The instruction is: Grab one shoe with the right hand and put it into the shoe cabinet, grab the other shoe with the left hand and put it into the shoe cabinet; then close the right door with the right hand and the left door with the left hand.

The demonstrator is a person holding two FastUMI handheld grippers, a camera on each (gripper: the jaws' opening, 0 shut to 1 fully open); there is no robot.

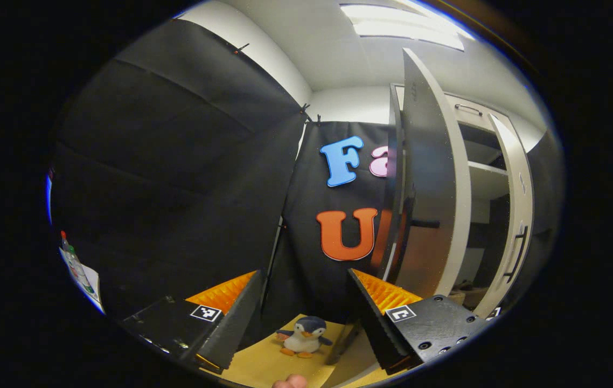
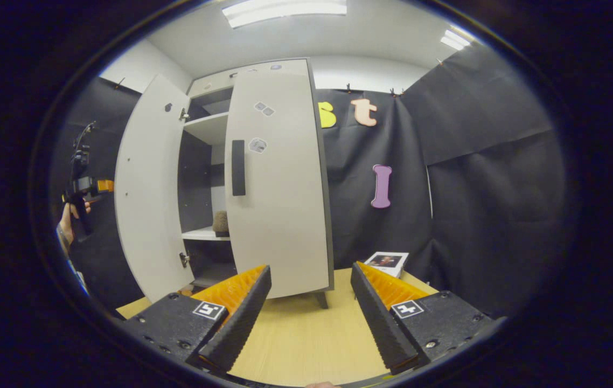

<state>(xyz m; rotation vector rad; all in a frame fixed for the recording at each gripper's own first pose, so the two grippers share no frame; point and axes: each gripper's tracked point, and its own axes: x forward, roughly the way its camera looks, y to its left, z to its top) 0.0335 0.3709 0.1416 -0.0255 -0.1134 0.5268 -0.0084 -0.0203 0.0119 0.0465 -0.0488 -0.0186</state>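
In the left gripper view the left gripper (image 1: 304, 302) hangs with its two fingers spread wide and nothing between them; low in the gap, beyond the tips, a small penguin toy (image 1: 304, 336) sits on the pale wooden floor (image 1: 263, 366). Up and to the right of the right finger stands the shoe cabinet (image 1: 479, 178), tall and pale with dark edges, seen edge-on past its left door (image 1: 430, 183), which swings out toward the camera, and the right door (image 1: 516, 215) stands farther right with a dark bar handle. A low shape at the cabinet's foot, just right of that finger, may be a shoe, but it is too dim to tell. In the right gripper view the right gripper (image 2: 311, 302) is likewise spread and empty over bare floor. Far to the left of its left finger a hand (image 2: 67, 222) holds the other gripper up beside the open left door. Above the left finger the cabinet's shelves show in the gap between the doors, with one brownish shoe (image 2: 221, 222) resting on the middle shelf; the right door hangs nearly closed. Just past the right finger a white box (image 2: 387, 262) lies on the floor by the black wall.
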